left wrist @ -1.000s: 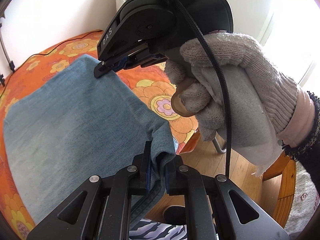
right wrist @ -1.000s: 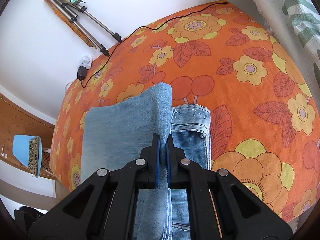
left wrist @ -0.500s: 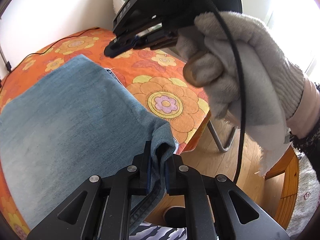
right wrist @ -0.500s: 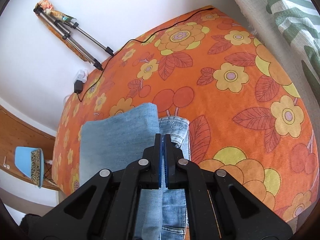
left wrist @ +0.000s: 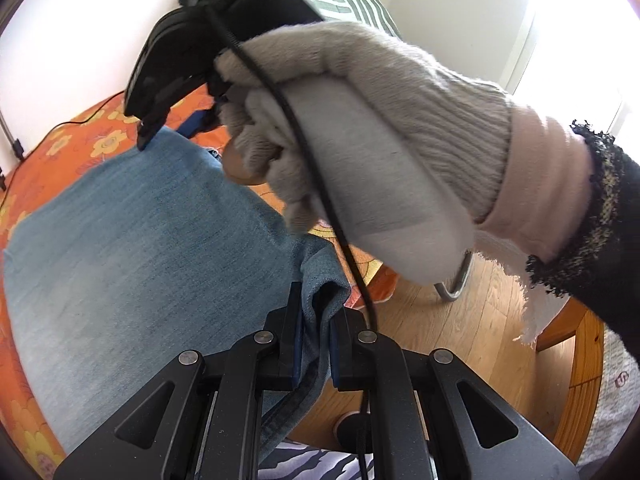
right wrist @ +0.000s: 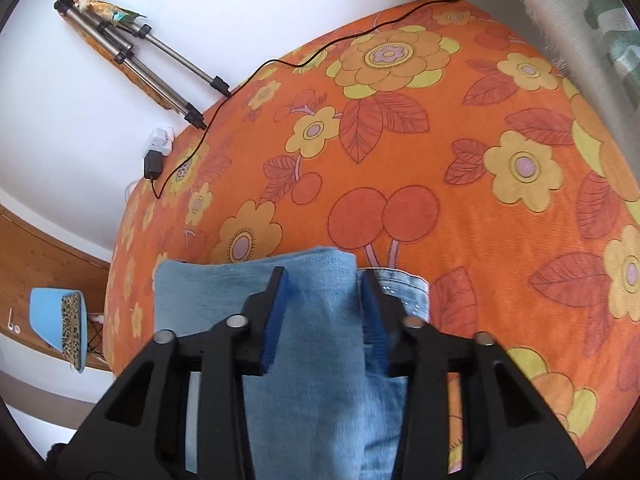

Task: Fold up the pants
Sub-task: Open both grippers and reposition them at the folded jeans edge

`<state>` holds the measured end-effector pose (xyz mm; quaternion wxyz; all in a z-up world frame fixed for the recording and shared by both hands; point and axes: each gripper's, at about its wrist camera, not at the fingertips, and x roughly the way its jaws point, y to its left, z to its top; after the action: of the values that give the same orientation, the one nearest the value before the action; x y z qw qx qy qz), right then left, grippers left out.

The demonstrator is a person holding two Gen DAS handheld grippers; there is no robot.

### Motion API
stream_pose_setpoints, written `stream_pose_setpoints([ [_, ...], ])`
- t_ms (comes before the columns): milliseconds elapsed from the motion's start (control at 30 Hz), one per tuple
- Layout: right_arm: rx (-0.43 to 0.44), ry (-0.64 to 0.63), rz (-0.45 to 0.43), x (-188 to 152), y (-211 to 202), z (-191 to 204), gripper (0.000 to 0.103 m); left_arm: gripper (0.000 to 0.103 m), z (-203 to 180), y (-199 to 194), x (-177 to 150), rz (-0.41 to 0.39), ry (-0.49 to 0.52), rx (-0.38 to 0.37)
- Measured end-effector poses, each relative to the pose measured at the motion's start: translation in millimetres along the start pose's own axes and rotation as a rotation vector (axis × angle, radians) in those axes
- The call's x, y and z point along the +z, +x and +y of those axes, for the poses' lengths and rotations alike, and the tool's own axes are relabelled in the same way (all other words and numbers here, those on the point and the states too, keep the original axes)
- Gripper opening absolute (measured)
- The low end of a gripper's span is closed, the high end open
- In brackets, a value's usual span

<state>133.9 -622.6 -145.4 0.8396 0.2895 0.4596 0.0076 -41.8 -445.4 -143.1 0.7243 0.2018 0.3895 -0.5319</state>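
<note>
The light blue denim pants (left wrist: 132, 256) lie folded on the orange flowered cover (right wrist: 440, 168). My left gripper (left wrist: 314, 344) is shut on a bunched corner of the pants at the cover's near edge. My right gripper (right wrist: 324, 308) is open, its jaws straddling the far corner of the pants (right wrist: 316, 360) from just above. In the left wrist view the right gripper (left wrist: 176, 128), held by a gloved hand (left wrist: 360, 152), hangs over the pants' far corner. The studded waistband (right wrist: 404, 292) shows under the folded layer.
A tripod (right wrist: 152, 56) leans on the white wall, with a charger and black cable (right wrist: 154, 164) running over the cover. A striped cloth (right wrist: 592, 16) lies at the far right. Wooden floor and a metal chair leg (left wrist: 452, 292) lie beyond the cover's edge.
My right gripper was shut on the pants' corner a second ago, then lifted, and now stands open over that corner. My left gripper keeps its hold.
</note>
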Motion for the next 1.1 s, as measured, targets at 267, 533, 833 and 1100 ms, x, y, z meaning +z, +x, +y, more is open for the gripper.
stream_pose_setpoints([
  [267, -0.044, -0.031, -0.032, -1.0, -11.1, 2.2, 0.025, 0.024, -11.0, -27.5, -14.1, 0.049, 0.011, -0.103],
  [533, -0.052, -0.07, -0.137, -13.9, -68.3, 2.0, 0.041, 0.029, 39.7, -106.8, -44.3, -0.035, -0.131, -0.092],
  [833, -0.091, -0.183, -0.211, -42.9, -108.2, 20.2, 0.058, 0.029, 158.7, -161.3, -55.9, -0.124, -0.385, 0.15],
  [1100, -0.104, -0.184, -0.27, -59.0, -109.3, 20.3, 0.08, 0.029, 211.4, -133.0, -61.0, -0.108, -0.538, 0.154],
])
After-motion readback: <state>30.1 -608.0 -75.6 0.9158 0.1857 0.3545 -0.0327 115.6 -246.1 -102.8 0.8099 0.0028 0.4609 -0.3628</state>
